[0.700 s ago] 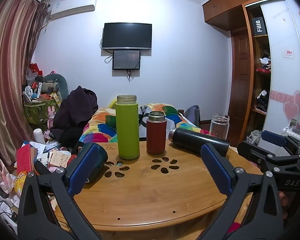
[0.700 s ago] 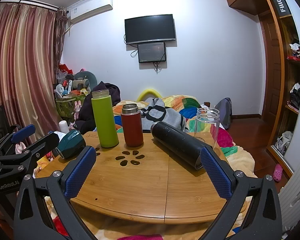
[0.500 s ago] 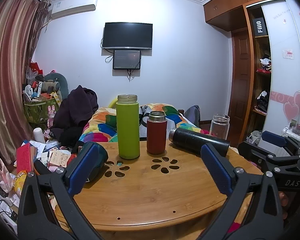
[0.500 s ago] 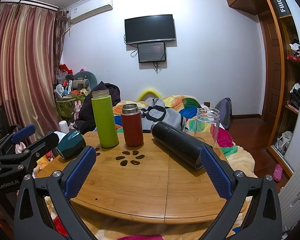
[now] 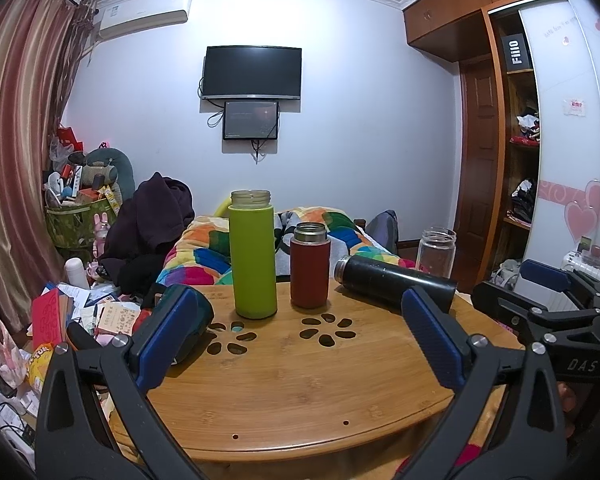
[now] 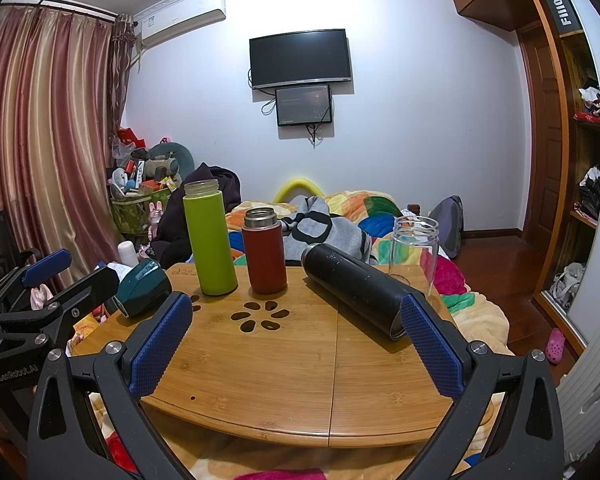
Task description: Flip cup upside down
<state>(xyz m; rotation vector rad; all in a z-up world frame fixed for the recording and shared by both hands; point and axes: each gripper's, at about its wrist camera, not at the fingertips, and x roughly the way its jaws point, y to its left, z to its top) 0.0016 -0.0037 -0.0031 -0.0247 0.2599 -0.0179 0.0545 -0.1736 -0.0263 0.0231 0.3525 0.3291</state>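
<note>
A round bamboo table [image 5: 284, 376] [image 6: 284, 376] holds several lidless cups. A tall green cup [image 5: 253, 256] [image 6: 210, 240] and a shorter red cup [image 5: 310, 266] [image 6: 264, 252] stand upright mouth up. A black cup [image 5: 392, 278] [image 6: 352, 290] lies on its side. A clear glass cup [image 5: 436, 250] [image 6: 414, 252] stands upright at the far right. A dark teal cup [image 5: 198, 316] [image 6: 142, 288] lies on its side at the left edge. My left gripper [image 5: 296, 332] and right gripper [image 6: 296, 340] are open and empty, near the table's front edge.
A bed with a colourful quilt [image 6: 360, 208] lies behind the table. Clutter and papers [image 5: 68, 312] cover the floor at the left. A wardrobe [image 6: 572, 160] stands at the right. Each gripper shows at the edge of the other's view, left gripper [image 6: 32, 300], right gripper [image 5: 560, 308].
</note>
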